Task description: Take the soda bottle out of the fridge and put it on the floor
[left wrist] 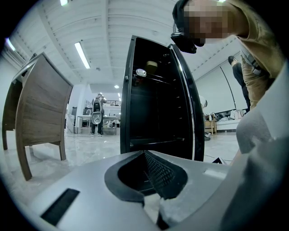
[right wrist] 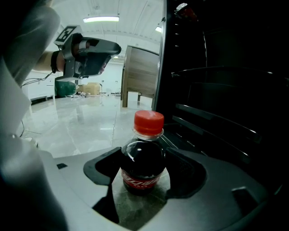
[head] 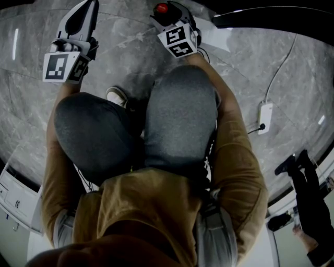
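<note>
Grey marble floor (head: 130, 57) lies beneath the soda bottle (right wrist: 143, 168). It is red-capped, its red label's white script unreadable, and clasped upright by the right gripper's (right wrist: 144, 154) fingers beside the open fridge (right wrist: 216, 90). The left gripper's (left wrist: 144, 158) fingers meet, empty.

- The left tool (head: 88, 8) has a pale grey shell with a black inset; a marker cube (head: 63, 67) in black-and-white squares sits at its rear.
- The right tool (head: 166, 11) carries a second marker cube (head: 179, 40) at its rear.
- The pads (left wrist: 158, 173) inside the tool's jaws are black and cross-hatched.
- Behind the tools are tan jacket sleeves (head: 237, 156), grey trousers (head: 180, 114) and a pale shoe (head: 117, 95).
</note>
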`<state>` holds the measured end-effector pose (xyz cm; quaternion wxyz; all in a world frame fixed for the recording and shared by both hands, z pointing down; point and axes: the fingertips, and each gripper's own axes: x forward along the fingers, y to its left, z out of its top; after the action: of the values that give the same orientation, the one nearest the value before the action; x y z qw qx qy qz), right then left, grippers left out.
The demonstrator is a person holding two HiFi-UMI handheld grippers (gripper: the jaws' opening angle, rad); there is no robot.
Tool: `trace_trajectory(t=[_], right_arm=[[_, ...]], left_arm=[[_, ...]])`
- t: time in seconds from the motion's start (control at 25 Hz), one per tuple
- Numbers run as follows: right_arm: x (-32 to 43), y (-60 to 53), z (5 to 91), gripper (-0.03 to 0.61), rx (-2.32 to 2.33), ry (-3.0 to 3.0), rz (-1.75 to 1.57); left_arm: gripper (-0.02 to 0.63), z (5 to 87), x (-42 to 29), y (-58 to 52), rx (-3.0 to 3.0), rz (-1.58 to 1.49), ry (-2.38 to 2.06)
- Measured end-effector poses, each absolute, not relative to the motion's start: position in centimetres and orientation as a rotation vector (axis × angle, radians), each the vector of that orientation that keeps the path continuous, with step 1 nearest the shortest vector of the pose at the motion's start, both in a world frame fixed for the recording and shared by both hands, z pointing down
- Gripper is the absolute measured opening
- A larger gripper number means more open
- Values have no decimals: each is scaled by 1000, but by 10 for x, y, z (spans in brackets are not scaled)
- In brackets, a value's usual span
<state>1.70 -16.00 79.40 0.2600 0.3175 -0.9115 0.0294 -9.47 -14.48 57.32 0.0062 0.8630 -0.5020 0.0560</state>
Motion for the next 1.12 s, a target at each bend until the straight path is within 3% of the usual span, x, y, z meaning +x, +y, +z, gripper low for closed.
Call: trace_trajectory(t=[1.12], right_arm=[[44,-147,790,276,833,-2420,31]], left_arm=[[2,578,-91,-147,2683,151,-1555]])
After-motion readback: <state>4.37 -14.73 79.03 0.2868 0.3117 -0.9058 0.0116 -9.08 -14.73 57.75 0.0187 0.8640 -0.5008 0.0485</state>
